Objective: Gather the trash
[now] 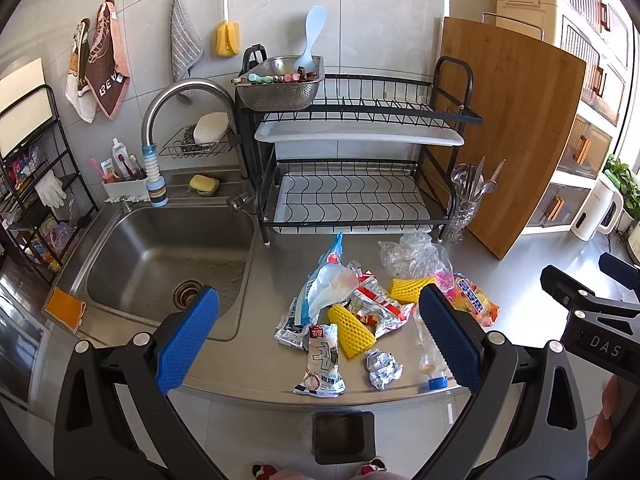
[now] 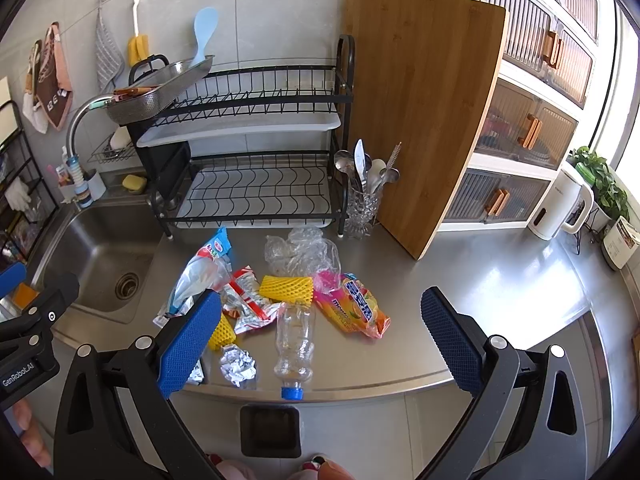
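Both tongs, left tongs (image 1: 320,336) and right tongs (image 2: 320,336), gape wide and empty; the plastic bottle (image 2: 294,344) lies closest to the right ones, pointing twelve to six o'clock.

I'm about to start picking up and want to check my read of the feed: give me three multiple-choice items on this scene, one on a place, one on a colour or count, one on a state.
1. Where does the small black bin stand?
A. In the sink
B. On the floor below the counter's front edge
C. On the dish rack

2. How many yellow foam nets lie in the trash?
A. Two
B. Four
C. None

3. How are the two grippers?
A. Both open and empty
B. Left shut on the bottle
C. Right shut on a wrapper

Answers:
1 B: the bin shows under the counter edge.
2 A: one foam net lies near the front, the other behind it.
3 A: left gripper and right gripper have wide jaws, and the plastic bottle lies loose.
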Action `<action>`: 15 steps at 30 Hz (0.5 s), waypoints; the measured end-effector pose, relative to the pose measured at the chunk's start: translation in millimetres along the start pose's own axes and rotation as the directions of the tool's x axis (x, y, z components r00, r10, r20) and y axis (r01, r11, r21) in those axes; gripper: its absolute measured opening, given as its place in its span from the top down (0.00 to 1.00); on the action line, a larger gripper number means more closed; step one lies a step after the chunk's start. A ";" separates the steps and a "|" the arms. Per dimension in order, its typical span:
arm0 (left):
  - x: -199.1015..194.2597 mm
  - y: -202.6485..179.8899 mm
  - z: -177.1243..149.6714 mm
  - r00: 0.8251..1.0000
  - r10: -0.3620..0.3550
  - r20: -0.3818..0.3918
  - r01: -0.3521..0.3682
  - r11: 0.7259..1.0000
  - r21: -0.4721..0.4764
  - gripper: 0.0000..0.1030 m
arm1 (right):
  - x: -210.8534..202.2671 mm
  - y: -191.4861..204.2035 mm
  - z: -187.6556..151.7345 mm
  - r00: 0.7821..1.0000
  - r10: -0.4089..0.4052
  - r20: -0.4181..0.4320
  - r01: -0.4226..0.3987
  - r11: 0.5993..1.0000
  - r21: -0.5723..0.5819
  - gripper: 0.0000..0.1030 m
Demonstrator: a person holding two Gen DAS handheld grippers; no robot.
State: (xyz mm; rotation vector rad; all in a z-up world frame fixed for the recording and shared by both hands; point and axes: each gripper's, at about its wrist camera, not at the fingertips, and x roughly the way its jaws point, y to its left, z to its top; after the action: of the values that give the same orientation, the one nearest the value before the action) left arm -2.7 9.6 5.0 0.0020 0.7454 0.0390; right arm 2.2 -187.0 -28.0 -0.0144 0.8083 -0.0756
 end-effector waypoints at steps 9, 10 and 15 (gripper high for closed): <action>0.1 0.8 0.3 1.000 0.003 0.000 -0.003 1.000 0.004 0.08 | 1.2 -0.6 0.2 1.000 0.000 -0.001 0.000 1.000 0.005 0.03; 0.2 0.9 0.3 1.000 0.003 0.000 -0.003 1.000 0.005 0.08 | 1.6 -0.7 0.3 1.000 0.000 -0.001 0.000 1.000 0.005 0.03; 1.9 1.8 0.9 1.000 0.006 -0.002 -0.006 1.000 0.009 0.08 | 3.3 -1.2 0.7 1.000 0.001 -0.006 -0.001 1.000 0.008 0.03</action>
State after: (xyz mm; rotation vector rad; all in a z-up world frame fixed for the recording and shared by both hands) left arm -0.7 11.5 4.4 0.0129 0.7476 0.0414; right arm 4.9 -188.4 -29.9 -0.0060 0.8144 -0.0775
